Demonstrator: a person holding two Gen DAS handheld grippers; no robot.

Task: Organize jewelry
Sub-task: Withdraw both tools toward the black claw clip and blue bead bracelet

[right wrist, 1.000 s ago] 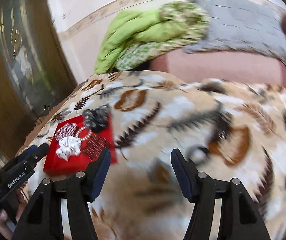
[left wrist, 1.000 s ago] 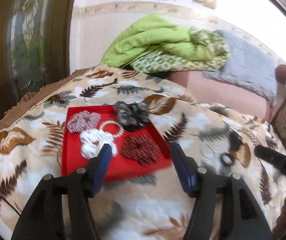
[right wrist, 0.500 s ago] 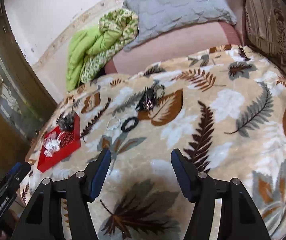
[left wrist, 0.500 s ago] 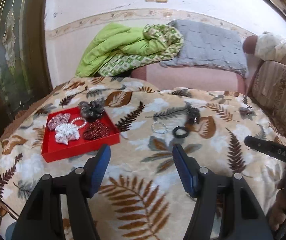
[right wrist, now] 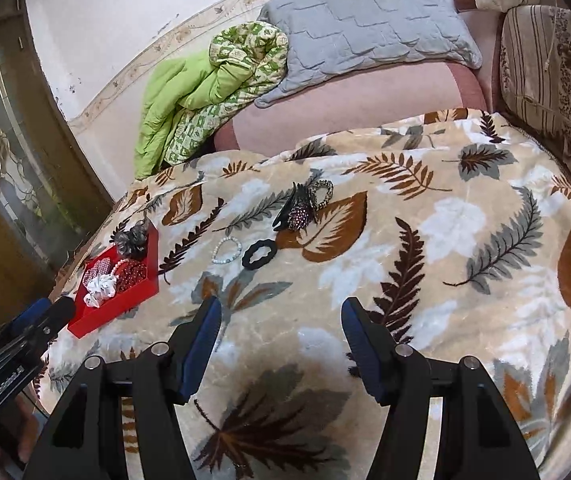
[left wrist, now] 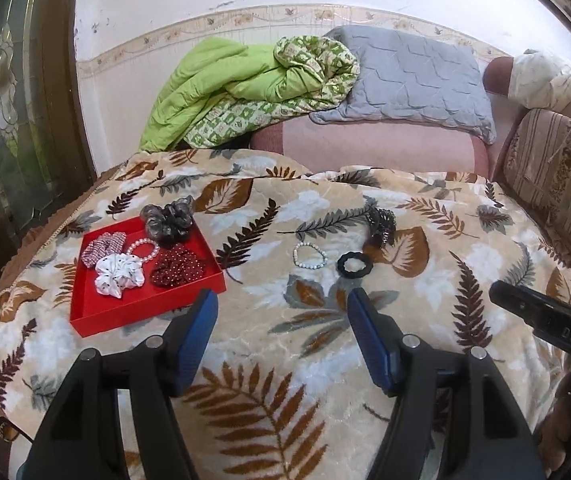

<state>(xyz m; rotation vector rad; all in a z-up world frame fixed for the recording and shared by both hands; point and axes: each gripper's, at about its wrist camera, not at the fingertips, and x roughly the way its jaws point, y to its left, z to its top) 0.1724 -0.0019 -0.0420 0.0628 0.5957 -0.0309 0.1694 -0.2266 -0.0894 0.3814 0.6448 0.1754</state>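
A red tray (left wrist: 85,322) (right wrist: 133,300) sits on the leaf-print blanket at the left, holding several scrunchies and a pearl bracelet (left wrist: 144,249). On the blanket to its right lie a pale bead bracelet (left wrist: 309,255) (right wrist: 226,249), a black hair tie (left wrist: 354,263) (right wrist: 259,254) and a pile of dark hair clips (left wrist: 380,227) (right wrist: 305,204). My left gripper (left wrist: 281,316) is open and empty, held back above the blanket's near part. My right gripper (right wrist: 281,320) is open and empty, also near the front.
A green quilt (left wrist: 229,92) and a grey pillow (left wrist: 409,76) lie on the pink sofa behind. A striped cushion (left wrist: 557,172) stands at the right. A glass door (left wrist: 9,100) is at the left. The blanket (left wrist: 285,360) covers the whole near surface.
Both grippers have pulled back and up from the red tray, so the whole blanket and the loose jewelry now show. Both stay open and empty.
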